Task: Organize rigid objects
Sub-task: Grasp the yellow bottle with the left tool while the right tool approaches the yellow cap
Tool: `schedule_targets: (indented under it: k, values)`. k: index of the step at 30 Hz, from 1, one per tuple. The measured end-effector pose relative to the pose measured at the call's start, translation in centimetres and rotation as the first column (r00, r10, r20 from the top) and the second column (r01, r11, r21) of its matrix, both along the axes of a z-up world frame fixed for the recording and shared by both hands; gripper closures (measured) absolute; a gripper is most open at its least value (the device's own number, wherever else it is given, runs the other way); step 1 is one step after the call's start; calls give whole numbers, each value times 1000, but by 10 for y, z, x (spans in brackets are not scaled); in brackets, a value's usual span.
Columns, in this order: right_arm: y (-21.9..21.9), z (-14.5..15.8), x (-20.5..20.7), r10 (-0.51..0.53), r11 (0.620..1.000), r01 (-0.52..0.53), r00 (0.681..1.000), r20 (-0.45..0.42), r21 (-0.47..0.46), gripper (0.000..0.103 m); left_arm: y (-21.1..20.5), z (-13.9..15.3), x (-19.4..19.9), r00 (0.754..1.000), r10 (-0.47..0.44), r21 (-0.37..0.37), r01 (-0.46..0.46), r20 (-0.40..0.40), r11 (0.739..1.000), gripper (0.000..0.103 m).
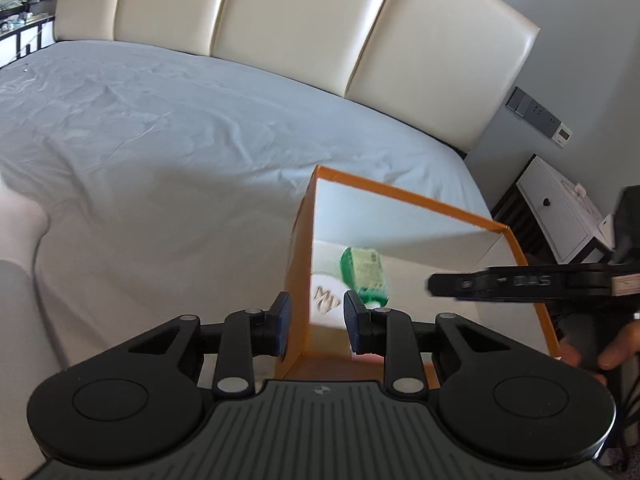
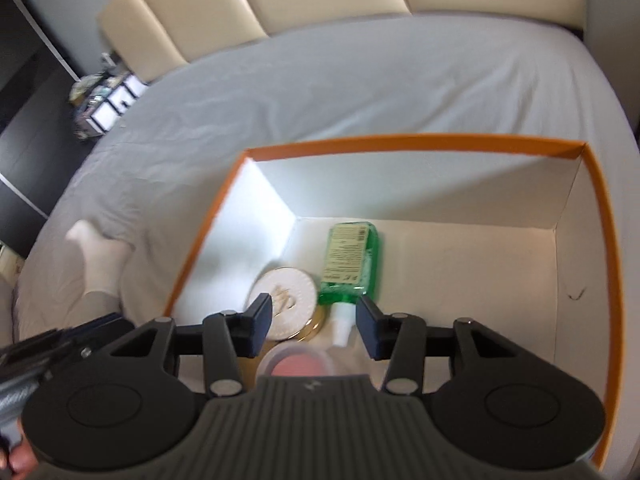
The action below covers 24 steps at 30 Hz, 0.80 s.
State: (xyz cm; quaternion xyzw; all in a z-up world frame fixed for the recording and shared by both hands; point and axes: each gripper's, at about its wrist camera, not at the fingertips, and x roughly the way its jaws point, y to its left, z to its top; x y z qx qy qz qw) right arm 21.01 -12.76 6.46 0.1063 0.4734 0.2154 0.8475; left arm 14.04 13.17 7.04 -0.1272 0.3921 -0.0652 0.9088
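My left claw [image 1: 316, 322] is matte black, with two round housings, a ribbed grey plate bearing a small round emblem, and silver rivets at each linkage joint. Its fingers [image 1: 282, 324] wear dark blue pads. My right claw [image 2: 314, 326] matches it: black arms, silver pivots, blue pads, grey ribbed plate. Seen from the left camera, its side carries embossed lettering and a pale label. My bare fingertips [image 1: 612, 354] show skin.
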Motion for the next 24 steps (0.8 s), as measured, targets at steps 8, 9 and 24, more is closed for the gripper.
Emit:
schedule_targets:
  k: [8,9,24]
  values:
    - [-19,8,-88,8,999,-13,991,133,40,56,-10,-19,-50,1000,-18,96,20,-17,995,70]
    - [-22,5,-98,4,999,-9,991,137,39,56,-15,-24,-55,1000,-25,119,27,-16,993,68]
    - [-78,-78,-151,-135,984,140,990,45,-112,47,-69,-63,-72,989,-128,105,136,-78,985,55]
